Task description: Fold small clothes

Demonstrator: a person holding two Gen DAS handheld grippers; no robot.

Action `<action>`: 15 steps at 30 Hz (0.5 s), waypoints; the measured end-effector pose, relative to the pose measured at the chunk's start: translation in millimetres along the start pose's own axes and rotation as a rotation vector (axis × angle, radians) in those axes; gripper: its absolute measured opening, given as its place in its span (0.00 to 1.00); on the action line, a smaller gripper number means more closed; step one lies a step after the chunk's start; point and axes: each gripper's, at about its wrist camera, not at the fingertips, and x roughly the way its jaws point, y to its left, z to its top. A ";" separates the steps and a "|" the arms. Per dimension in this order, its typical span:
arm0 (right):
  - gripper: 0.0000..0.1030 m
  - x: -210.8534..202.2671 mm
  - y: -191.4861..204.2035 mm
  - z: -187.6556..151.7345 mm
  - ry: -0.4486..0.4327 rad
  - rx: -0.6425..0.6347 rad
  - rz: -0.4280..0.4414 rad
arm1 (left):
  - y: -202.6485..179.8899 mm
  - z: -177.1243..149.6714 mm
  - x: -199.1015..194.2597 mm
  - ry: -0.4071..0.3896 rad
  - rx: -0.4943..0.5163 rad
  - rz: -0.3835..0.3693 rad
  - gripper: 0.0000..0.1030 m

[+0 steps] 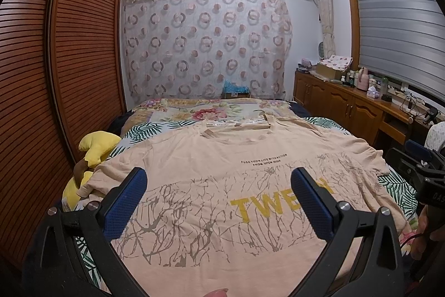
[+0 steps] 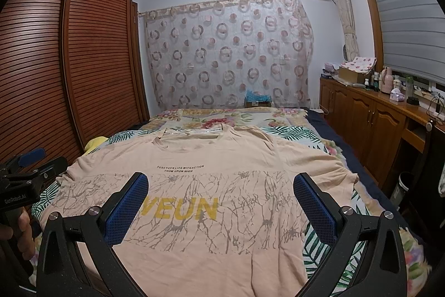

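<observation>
The left gripper point(image 1: 218, 202) and right gripper point(image 2: 221, 205) hover side by side over the near hem of the shirt point(image 1: 250, 180), jaws spread wide and empty, both aimed level toward its collar. The shirt lies flat, print up, collar away, likely smoothed out for a first fold. Beyond the collar the bed point(image 2: 289, 134) runs to a curtain point(image 2: 228, 52).

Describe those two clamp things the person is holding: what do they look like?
Each is a black plastic frame with silver bolts, ending in two fingers faced with blue dimpled pads. The left gripper reads "GenRobot.AI" in white. A thin red cable shows beside the right gripper.
</observation>
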 end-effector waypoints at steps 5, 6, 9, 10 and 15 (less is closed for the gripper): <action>1.00 1.0 0.9 0.1 -0.004 0.000 0.000 | -0.4 -0.1 -0.6 -0.001 -0.001 0.001 1.00; 1.00 1.5 1.3 0.2 -0.004 -0.001 0.000 | -0.5 0.0 -0.6 -0.001 -0.001 -0.001 1.00; 1.00 1.1 1.1 0.1 -0.003 0.000 0.000 | -0.8 -0.2 -0.8 -0.001 0.001 0.000 1.00; 1.00 1.5 1.3 0.2 -0.003 0.000 0.000 | -0.8 -0.4 -1.0 -0.001 0.001 0.001 1.00; 1.00 0.7 0.3 -0.3 -0.004 -0.001 0.001 | -1.0 0.2 -1.3 -0.002 0.000 0.000 1.00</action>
